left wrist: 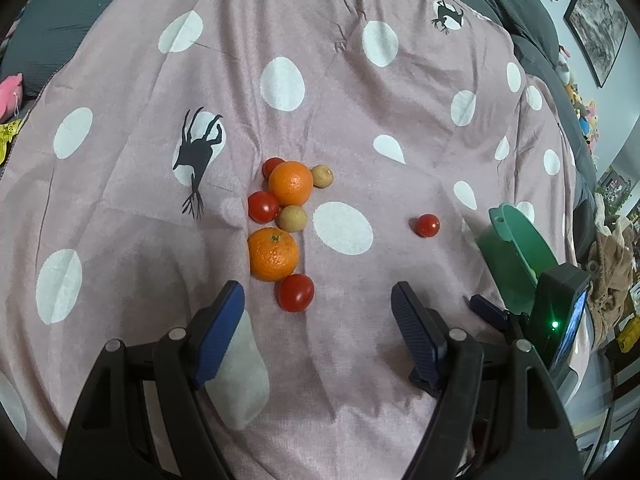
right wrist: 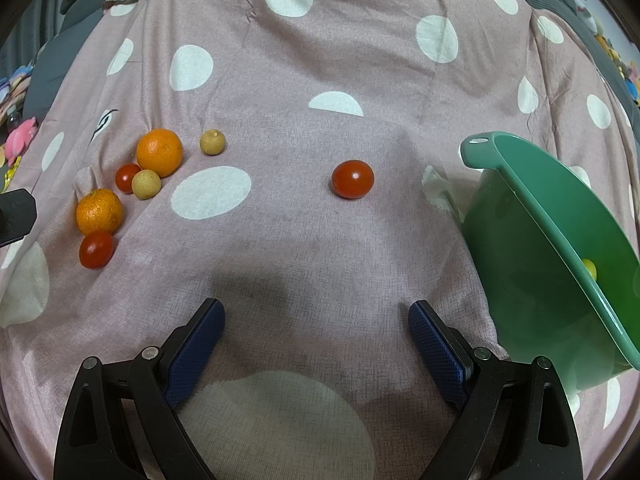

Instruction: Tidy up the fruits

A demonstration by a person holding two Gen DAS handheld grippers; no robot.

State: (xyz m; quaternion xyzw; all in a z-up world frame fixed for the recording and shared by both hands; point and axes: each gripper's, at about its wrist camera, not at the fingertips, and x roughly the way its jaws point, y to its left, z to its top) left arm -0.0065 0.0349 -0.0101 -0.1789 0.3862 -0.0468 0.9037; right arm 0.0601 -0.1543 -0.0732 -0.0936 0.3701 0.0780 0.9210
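A cluster of fruit lies on a pink dotted blanket (left wrist: 320,92): two oranges (left wrist: 273,255) (left wrist: 291,183), several cherry tomatoes (left wrist: 295,292) and two small tan fruits (left wrist: 293,218). A lone tomato (right wrist: 352,179) lies apart to the right, also in the left wrist view (left wrist: 426,225). A green bowl (right wrist: 532,240) stands tilted at the right with a small yellow fruit (right wrist: 589,268) inside. My left gripper (left wrist: 318,300) is open just behind the nearest tomato. My right gripper (right wrist: 316,314) is open and empty, short of the lone tomato.
The right gripper's body (left wrist: 560,304) and the bowl (left wrist: 516,252) show at the right of the left wrist view. Grey cushions (left wrist: 52,32) border the blanket. Toys (right wrist: 20,136) lie at the left edge. Framed pictures (left wrist: 596,28) hang on the wall at right.
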